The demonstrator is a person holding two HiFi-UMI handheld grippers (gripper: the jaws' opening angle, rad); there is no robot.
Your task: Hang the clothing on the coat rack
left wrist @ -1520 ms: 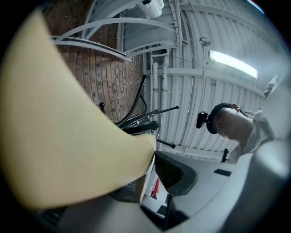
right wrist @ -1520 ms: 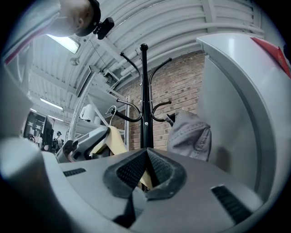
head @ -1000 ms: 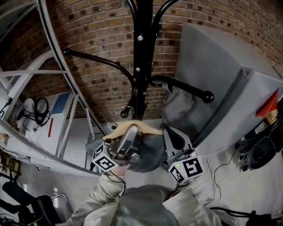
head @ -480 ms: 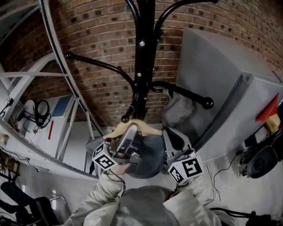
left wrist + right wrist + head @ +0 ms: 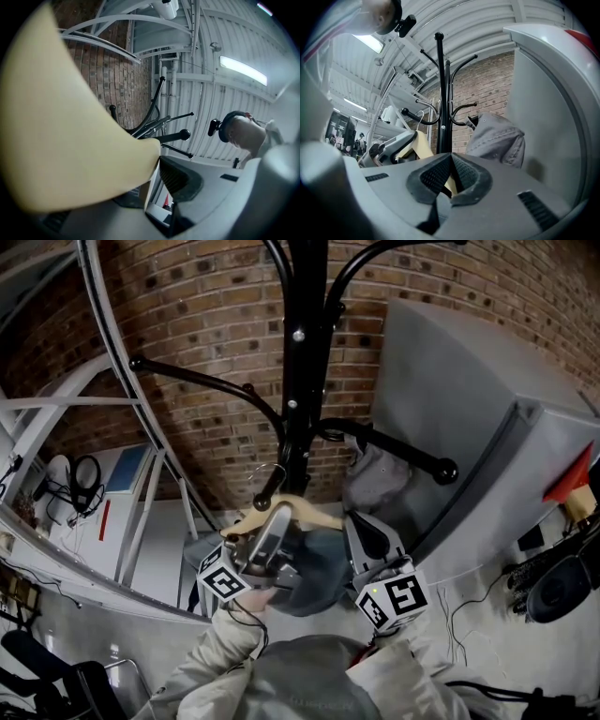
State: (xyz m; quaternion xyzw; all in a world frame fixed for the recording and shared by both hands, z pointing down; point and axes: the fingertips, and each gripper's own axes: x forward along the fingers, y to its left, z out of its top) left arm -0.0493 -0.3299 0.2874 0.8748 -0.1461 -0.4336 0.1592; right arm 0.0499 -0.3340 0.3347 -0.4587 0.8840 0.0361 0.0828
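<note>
A black coat rack stands before me, its arms ending in knobs. My left gripper is shut on a pale wooden hanger, whose wire hook rises beside a short lower rack arm. Grey clothing hangs from the hanger, and a fold reaches up by the right rack arm. My right gripper is shut on the hanger's other end. In the right gripper view a cream sliver shows between the shut jaws of my right gripper, with the clothing behind. The hanger fills the left gripper view.
A large grey cabinet stands close on the right, with a brick wall behind the rack. White metal framing crosses the left side, and headphones hang there. Cables and a black speaker lie low on the right.
Both grippers keep their hold and have hardly moved. The wire hook now sits a little closer to the short lower rack arm's knob.
</note>
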